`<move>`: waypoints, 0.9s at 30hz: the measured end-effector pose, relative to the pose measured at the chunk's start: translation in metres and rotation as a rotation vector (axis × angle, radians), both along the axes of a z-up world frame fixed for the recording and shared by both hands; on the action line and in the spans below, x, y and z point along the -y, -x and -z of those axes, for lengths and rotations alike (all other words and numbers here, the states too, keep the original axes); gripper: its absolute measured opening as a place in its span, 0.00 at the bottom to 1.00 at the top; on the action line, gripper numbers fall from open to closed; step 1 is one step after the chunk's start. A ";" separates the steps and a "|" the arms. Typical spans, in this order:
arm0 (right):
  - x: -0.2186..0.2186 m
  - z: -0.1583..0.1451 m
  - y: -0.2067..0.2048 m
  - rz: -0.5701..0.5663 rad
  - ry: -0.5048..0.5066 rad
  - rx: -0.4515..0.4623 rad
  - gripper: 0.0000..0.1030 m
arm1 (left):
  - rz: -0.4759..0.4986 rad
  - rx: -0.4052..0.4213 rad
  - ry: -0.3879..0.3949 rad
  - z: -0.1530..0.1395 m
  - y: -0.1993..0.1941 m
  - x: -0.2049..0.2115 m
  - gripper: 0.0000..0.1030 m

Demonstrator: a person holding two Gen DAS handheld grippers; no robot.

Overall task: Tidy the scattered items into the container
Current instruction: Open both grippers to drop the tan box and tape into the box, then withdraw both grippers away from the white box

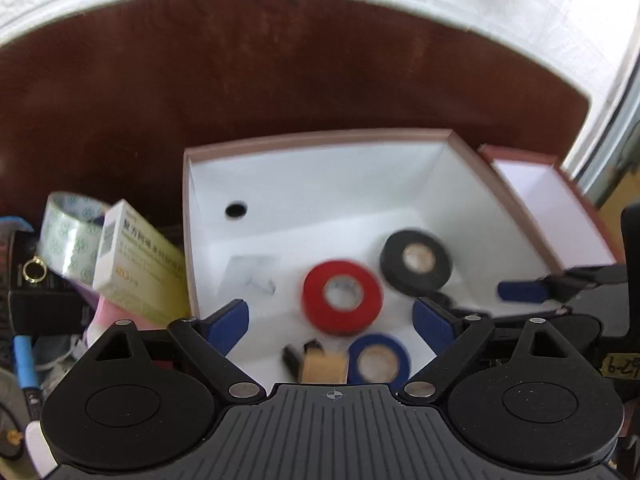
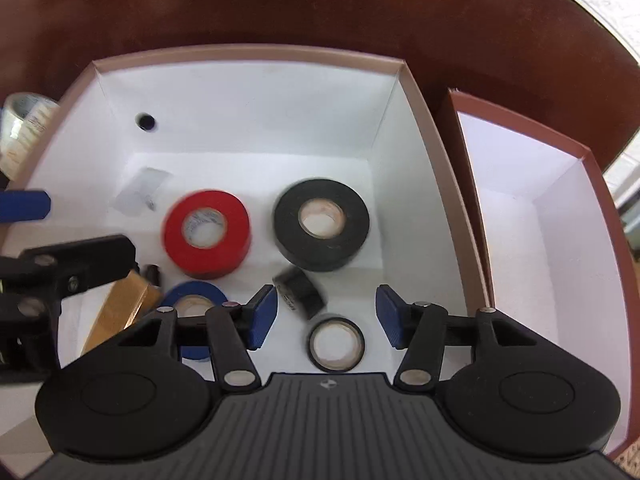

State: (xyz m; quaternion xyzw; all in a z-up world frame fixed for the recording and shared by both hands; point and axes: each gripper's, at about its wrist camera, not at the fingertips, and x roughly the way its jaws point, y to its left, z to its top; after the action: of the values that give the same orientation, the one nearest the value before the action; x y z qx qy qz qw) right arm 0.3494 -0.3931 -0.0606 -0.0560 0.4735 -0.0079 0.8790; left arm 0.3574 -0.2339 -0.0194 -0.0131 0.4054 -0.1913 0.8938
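Observation:
A white box with a brown rim [image 1: 312,138] [image 2: 248,54] stands on the dark wood table. Inside lie a red tape roll [image 1: 342,298] [image 2: 206,234], a large black roll [image 1: 416,262] [image 2: 322,224], a blue roll [image 1: 378,362] [image 2: 192,300], a tan block [image 1: 322,368] [image 2: 120,310] and two small black rolls [image 2: 298,294] [image 2: 336,342]. The red roll looks blurred. My left gripper [image 1: 334,322] is open and empty above the box. My right gripper [image 2: 326,318] is open and empty above the small black rolls.
Left of the box lie a clear tape roll [image 1: 70,232] [image 2: 24,132], a yellow-white medicine carton [image 1: 138,268], a gold ring [image 1: 34,270] and dark clutter. The box lid [image 1: 556,208] [image 2: 548,216] lies open-side up on the right. The table edge and white floor are beyond.

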 end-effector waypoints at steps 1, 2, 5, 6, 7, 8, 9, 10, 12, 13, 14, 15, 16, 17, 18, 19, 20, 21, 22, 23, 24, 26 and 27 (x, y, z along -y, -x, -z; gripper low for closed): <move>0.001 -0.003 0.003 -0.006 -0.025 0.010 0.70 | 0.003 -0.003 0.024 -0.002 0.001 -0.003 0.93; 0.000 -0.006 0.006 -0.006 -0.034 0.020 0.78 | 0.001 -0.013 0.040 -0.003 0.002 -0.005 0.95; 0.000 -0.017 0.016 -0.009 -0.045 0.059 0.83 | 0.010 -0.006 0.058 -0.010 0.010 -0.010 0.99; 0.001 -0.021 0.018 -0.008 -0.057 0.070 0.85 | 0.012 0.015 0.049 -0.013 0.015 -0.011 0.99; 0.001 -0.025 0.024 -0.009 -0.070 0.084 0.89 | 0.011 0.037 0.040 -0.015 0.020 -0.012 1.00; 0.002 -0.028 0.029 -0.007 -0.080 0.098 0.92 | 0.013 0.057 0.029 -0.017 0.025 -0.013 1.00; 0.004 -0.030 0.033 -0.004 -0.087 0.112 0.93 | 0.016 0.072 0.020 -0.019 0.030 -0.013 1.00; 0.003 -0.034 0.039 -0.003 -0.096 0.123 0.94 | 0.020 0.081 0.014 -0.022 0.035 -0.014 1.00; 0.004 -0.043 0.050 -0.001 -0.103 0.141 0.95 | 0.028 0.095 0.023 -0.027 0.046 -0.016 1.00; 0.005 -0.047 0.057 -0.002 -0.109 0.151 0.96 | 0.025 0.102 0.023 -0.030 0.052 -0.018 1.00; 0.005 -0.050 0.064 0.001 -0.116 0.162 0.97 | 0.021 0.113 0.022 -0.033 0.059 -0.020 1.00; 0.005 -0.053 0.072 0.002 -0.117 0.173 0.97 | 0.021 0.127 0.023 -0.035 0.067 -0.022 1.00; 0.003 -0.057 0.083 0.001 -0.114 0.190 0.98 | 0.021 0.144 0.023 -0.038 0.077 -0.025 1.00; 0.001 -0.061 0.096 0.002 -0.108 0.210 0.98 | 0.016 0.158 0.016 -0.041 0.087 -0.028 1.00; 0.000 -0.065 0.110 0.000 -0.102 0.235 0.99 | 0.006 0.171 0.003 -0.043 0.097 -0.031 1.00; -0.003 -0.068 0.126 -0.006 -0.098 0.265 0.99 | -0.002 0.186 -0.005 -0.045 0.108 -0.034 1.00; -0.005 -0.071 0.142 -0.014 -0.095 0.296 0.99 | -0.012 0.200 -0.012 -0.045 0.119 -0.037 1.00; -0.007 -0.073 0.158 -0.018 -0.091 0.324 1.00 | -0.026 0.211 -0.017 -0.045 0.130 -0.040 1.00; -0.008 -0.074 0.174 -0.016 -0.085 0.347 1.00 | -0.042 0.222 -0.027 -0.045 0.142 -0.044 1.00; -0.010 -0.074 0.188 -0.011 -0.080 0.365 1.00 | -0.056 0.238 -0.039 -0.045 0.154 -0.046 1.00; -0.012 -0.074 0.202 -0.006 -0.079 0.381 1.00 | -0.065 0.258 -0.054 -0.044 0.167 -0.047 1.00; -0.016 -0.071 0.230 0.002 -0.085 0.400 1.00 | -0.067 0.283 -0.075 -0.041 0.191 -0.049 1.00; -0.018 -0.070 0.243 0.006 -0.089 0.405 1.00 | -0.066 0.287 -0.080 -0.039 0.203 -0.050 1.00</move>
State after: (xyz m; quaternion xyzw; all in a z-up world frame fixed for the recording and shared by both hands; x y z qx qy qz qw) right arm 0.1066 -0.3754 0.0092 -0.0130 0.2870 -0.0010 0.9579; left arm 0.1544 -0.1834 0.0194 0.0367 0.2804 -0.1454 0.9481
